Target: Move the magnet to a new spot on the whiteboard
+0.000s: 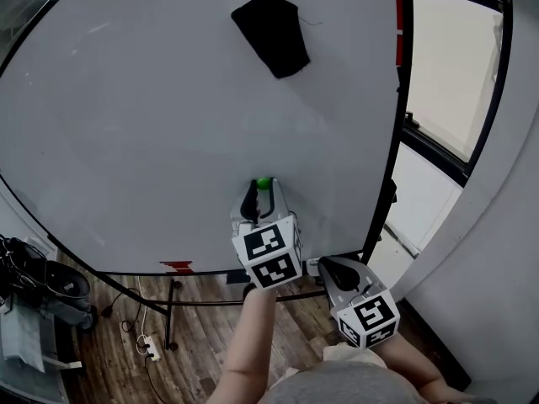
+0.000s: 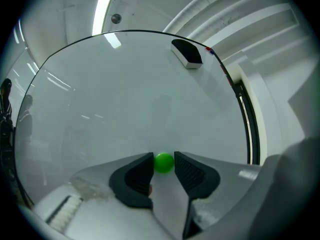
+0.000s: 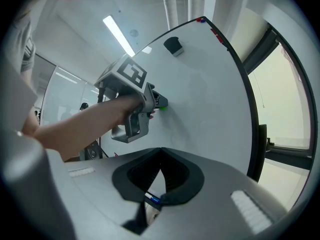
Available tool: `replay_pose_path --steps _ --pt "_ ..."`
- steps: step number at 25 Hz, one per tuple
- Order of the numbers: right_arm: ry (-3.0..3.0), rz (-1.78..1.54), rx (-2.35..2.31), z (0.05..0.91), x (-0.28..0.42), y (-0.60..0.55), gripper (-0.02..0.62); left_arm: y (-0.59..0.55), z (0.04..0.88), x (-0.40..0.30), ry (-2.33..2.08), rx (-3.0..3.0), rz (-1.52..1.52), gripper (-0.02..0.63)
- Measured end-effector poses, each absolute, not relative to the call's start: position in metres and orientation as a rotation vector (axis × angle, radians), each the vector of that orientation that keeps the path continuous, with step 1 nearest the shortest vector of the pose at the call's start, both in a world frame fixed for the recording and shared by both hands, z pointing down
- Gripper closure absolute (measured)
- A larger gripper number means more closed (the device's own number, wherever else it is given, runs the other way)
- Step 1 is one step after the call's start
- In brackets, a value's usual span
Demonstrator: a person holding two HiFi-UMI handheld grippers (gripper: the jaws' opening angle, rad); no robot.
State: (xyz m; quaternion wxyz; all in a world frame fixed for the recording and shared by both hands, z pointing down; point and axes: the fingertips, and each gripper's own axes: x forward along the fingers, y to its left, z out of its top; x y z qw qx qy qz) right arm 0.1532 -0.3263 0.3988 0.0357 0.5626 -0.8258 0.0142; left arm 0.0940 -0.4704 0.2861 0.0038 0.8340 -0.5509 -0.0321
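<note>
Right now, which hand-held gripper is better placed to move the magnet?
Left hand-held gripper: its jaws clamp the green magnet on the whiteboard. Right hand-held gripper is shut, back from it.

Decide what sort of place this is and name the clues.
Probably an office or meeting room: a large freestanding whiteboard with a black eraser and a green magnet stuck to it, tube ceiling lights, and a tall window beside it.

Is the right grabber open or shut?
Shut: the grey right gripper has its black jaw tips pressed together, with no gap.
</note>
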Motion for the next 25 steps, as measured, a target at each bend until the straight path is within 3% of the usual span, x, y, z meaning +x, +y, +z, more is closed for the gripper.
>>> replay_pose_path --steps 20,25 --pt "-2.502 0.094 1.795 0.406 0.111 -0.301 0.595 -0.405 0.311 0.044 -1.492 2.698 -0.11 0.471" --pt "-2.526 0.103 1.779 0.405 0.083 -0.287 0.595 -0.376 0.333 0.002 -1.472 2.664 -0.136 0.548"
